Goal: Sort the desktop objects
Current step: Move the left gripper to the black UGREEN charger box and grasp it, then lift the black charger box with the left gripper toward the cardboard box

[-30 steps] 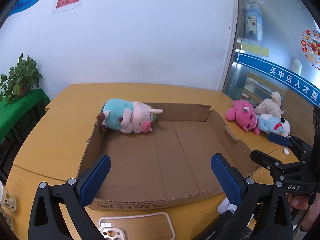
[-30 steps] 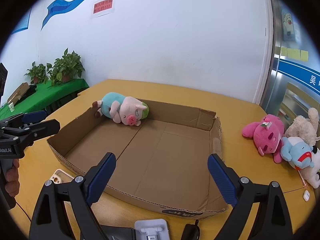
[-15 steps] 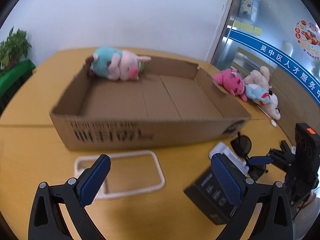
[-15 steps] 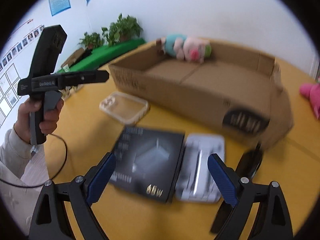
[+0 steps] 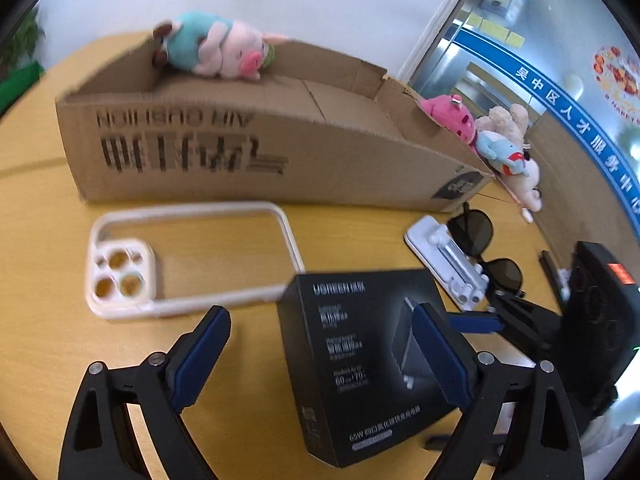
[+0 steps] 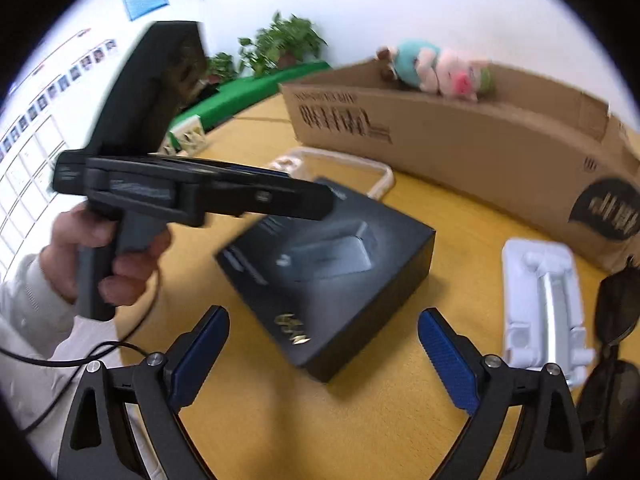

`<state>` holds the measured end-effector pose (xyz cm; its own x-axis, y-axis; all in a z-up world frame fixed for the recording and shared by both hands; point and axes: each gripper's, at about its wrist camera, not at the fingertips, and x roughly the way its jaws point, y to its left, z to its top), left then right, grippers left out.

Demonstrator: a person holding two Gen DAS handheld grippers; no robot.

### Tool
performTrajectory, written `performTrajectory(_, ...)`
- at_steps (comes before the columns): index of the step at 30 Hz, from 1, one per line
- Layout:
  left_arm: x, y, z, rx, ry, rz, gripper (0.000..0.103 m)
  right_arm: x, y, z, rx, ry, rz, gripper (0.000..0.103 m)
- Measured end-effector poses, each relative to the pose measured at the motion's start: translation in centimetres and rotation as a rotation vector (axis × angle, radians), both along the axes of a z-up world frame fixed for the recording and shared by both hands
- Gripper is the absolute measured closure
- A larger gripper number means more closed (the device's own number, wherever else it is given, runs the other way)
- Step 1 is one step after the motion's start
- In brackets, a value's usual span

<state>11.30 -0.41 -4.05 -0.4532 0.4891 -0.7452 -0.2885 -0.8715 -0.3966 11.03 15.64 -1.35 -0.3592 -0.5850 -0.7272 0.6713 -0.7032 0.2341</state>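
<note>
A black charger box (image 5: 360,356) lies on the yellow table, also in the right wrist view (image 6: 332,268). My left gripper (image 5: 320,356) is open, low over the box's left half. My right gripper (image 6: 324,352) is open, just short of the box's near corner. A clear phone case (image 5: 192,256) lies left of the box. A white phone stand (image 6: 540,300) and black sunglasses (image 6: 616,320) lie to the right. A cardboard tray (image 5: 256,152) behind holds a plush pig (image 5: 216,46).
Pink, blue and cream plush toys (image 5: 492,136) lie past the tray's right end. Potted plants (image 6: 280,44) stand on a green surface at the back left. The left gripper's body and the hand holding it (image 6: 132,208) show in the right wrist view.
Both grippers have dropped from above the cardboard tray to the table in front of it and closed in on the black box. Both stay open.
</note>
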Motion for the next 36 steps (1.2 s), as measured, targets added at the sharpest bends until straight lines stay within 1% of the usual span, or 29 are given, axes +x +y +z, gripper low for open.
performTrajectory(3,-0.2,0.5,-1.4,0.052,-0.048,-0.042,0.017,-0.4,-1.2,-0.8,0.054,0.008,-0.003,0.007)
performTrajectory(4,0.1,0.6,-1.6,0.083,-0.043,-0.053,0.018,-0.4,-1.6,-1.1,0.066,0.008,0.0,0.007)
performTrajectory(5,0.3,1.0,-1.7,0.093,-0.043,-0.072,0.02,-0.4,-1.9,-1.0,0.074,0.018,-0.001,0.007)
performTrajectory(7,0.7,1.6,-1.6,0.06,-0.012,-0.076,0.02,-0.5,-2.0,-1.2,0.051,0.009,-0.004,0.007)
performTrajectory(8,0.8,1.6,-1.5,0.061,-0.014,-0.07,0.021,-0.8,-2.0,-1.4,0.058,0.002,-0.015,0.007)
performTrajectory(10,0.9,1.8,-1.4,0.055,-0.013,-0.059,0.022,-0.6,-2.1,-1.4,0.07,0.018,-0.02,0.008)
performTrajectory(13,1.4,2.4,0.0,0.012,0.03,-0.065,0.024,-0.1,-2.3,-1.1,0.084,0.059,-0.022,0.009)
performTrajectory(15,1.6,2.7,1.6,0.007,0.084,-0.072,0.025,0.2,-2.0,-0.5,0.066,0.085,-0.032,0.009)
performTrajectory(17,1.2,2.8,3.7,0.016,0.143,-0.069,0.025,0.3,-1.4,1.0,0.038,0.118,-0.046,0.009)
performTrajectory(19,0.4,2.8,6.1,0.025,0.201,-0.062,0.025,-0.2,-1.1,3.2,0.037,0.175,-0.055,0.009)
performTrajectory(20,0.0,3.0,7.7,0.027,0.244,-0.052,0.025,-0.6,-1.1,4.2,0.042,0.203,-0.054,0.009)
performTrajectory(21,-0.3,3.3,9.2,0.019,0.294,-0.048,0.025,-1.1,-0.9,5.6,0.045,0.242,-0.053,0.009)
performTrajectory(22,-0.7,3.8,11.2,-0.001,0.368,-0.054,0.025,-1.6,-0.7,7.1,0.043,0.28,-0.055,0.009)
performTrajectory(24,-1.6,4.5,14.5,-0.032,0.471,-0.066,0.025,-2.9,-0.2,10.3,0.046,0.371,-0.058,0.009)
performTrajectory(26,-2.9,4.9,17.3,-0.037,0.54,-0.073,0.025,-4.0,0.2,12.9,0.054,0.443,-0.062,0.009)
performTrajectory(27,-3.6,5.0,18.7,-0.027,0.565,-0.069,0.025,-4.7,0.4,14.6,0.058,0.485,-0.063,0.009)
performTrajectory(30,-6.0,5.1,23.1,0.008,0.638,-0.067,0.025,-6.8,1.0,19.2,0.06,0.572,-0.065,0.009)
performTrajectory(33,-8.1,5.4,26.6,0.014,0.675,-0.062,0.025,-8.9,1.5,23.1,0.074,0.641,-0.064,0.009)
performTrajectory(36,-11.4,6.0,29.6,0.008,0.691,-0.06,0.025,-11.7,2.2,26.3,0.08,0.661,-0.049,0.009)
